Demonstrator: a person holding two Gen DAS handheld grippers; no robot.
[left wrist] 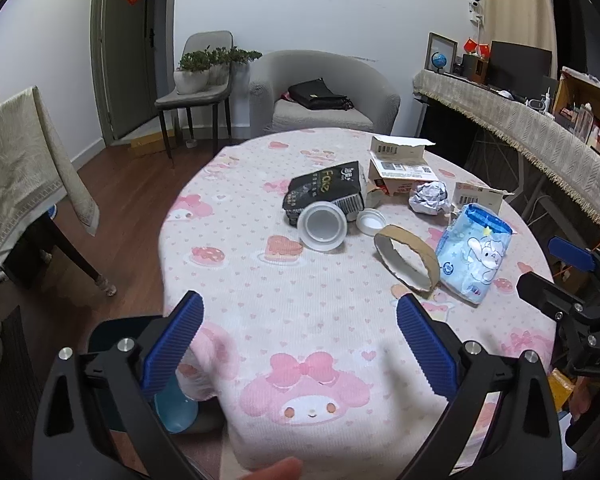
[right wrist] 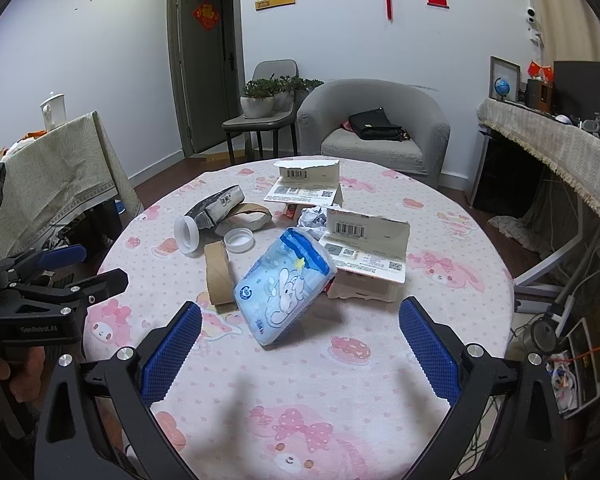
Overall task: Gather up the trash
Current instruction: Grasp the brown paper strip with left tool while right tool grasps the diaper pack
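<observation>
Trash lies on a round table with a pink cartoon cloth (left wrist: pixel 300 320) (right wrist: pixel 380 360). There is a blue-and-white tissue pack (left wrist: pixel 474 254) (right wrist: pixel 286 286), a cardboard ring (left wrist: pixel 408 258) (right wrist: pixel 219 276), a clear plastic cup on its side (left wrist: pixel 322 226) (right wrist: pixel 187 234), a white lid (left wrist: pixel 370 220) (right wrist: pixel 239 240), a black packet (left wrist: pixel 324 192) (right wrist: pixel 216 210), crumpled paper (left wrist: pixel 429 198) (right wrist: pixel 314 218) and torn cartons (left wrist: pixel 400 160) (right wrist: pixel 364 252). My left gripper (left wrist: pixel 300 336) is open and empty above the table's near part. My right gripper (right wrist: pixel 300 344) is open and empty just before the tissue pack.
A grey armchair (left wrist: pixel 324 92) with a black bag stands behind the table, with a chair holding potted plants (left wrist: pixel 204 72) beside it. A cloth-covered table (left wrist: pixel 24 160) is at the left, a fringed desk (left wrist: pixel 540 120) at the right. A blue bin (left wrist: pixel 176 408) sits below the table's near-left edge.
</observation>
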